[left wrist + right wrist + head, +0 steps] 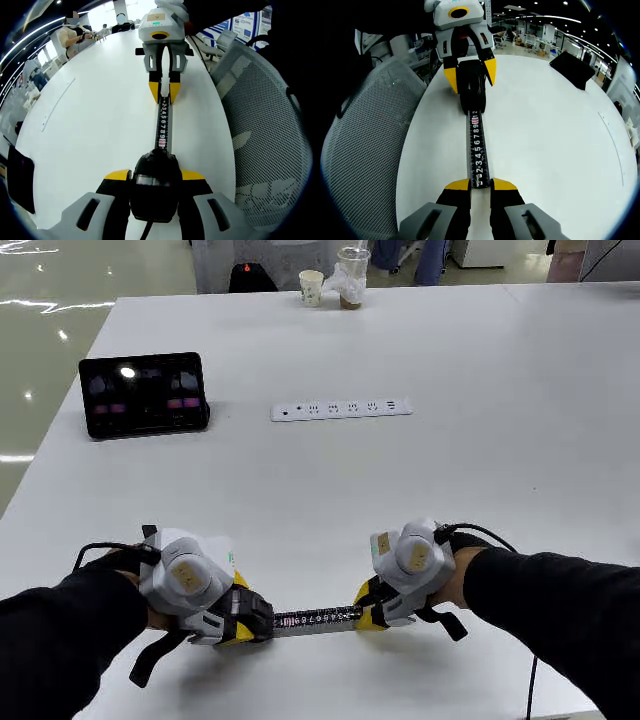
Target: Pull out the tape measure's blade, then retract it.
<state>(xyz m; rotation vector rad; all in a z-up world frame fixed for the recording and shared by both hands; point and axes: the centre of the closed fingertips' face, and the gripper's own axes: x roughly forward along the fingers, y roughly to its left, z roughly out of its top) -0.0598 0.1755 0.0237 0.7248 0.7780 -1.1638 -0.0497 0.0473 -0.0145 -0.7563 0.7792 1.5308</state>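
Black sleeves (60,640) of the person enter from both lower corners of the head view, each hand carrying a grey gripper with yellow-tipped jaws.

Left gripper (235,618), lower left of centre: jaws closed narrow around the black tape measure case (255,615), which fills the gap between them. In the left gripper view the case sits at bottom centre, clamped on both flanks.

Right gripper (365,615), lower right of centre: jaws pinched nearly together on the free end of the narrow blade printed with numerals (318,619). In the right gripper view the blade tip lies between the two yellow tips at bottom centre.

Blade condition: drawn out a short way, running straight between the two grippers just above the white table (480,420). A red mark shows near the case mouth.

Other items, head view:
- white power strip (341,409), centre of the frame, well apart from the grippers;
- black rectangular panel with lit buttons (143,393), upper left;
- white paper cup (312,286) and clear plastic cup (352,270), top centre at the far table edge.

Grey mesh chair back (260,150) stands beside the table, at the right of the left gripper view.
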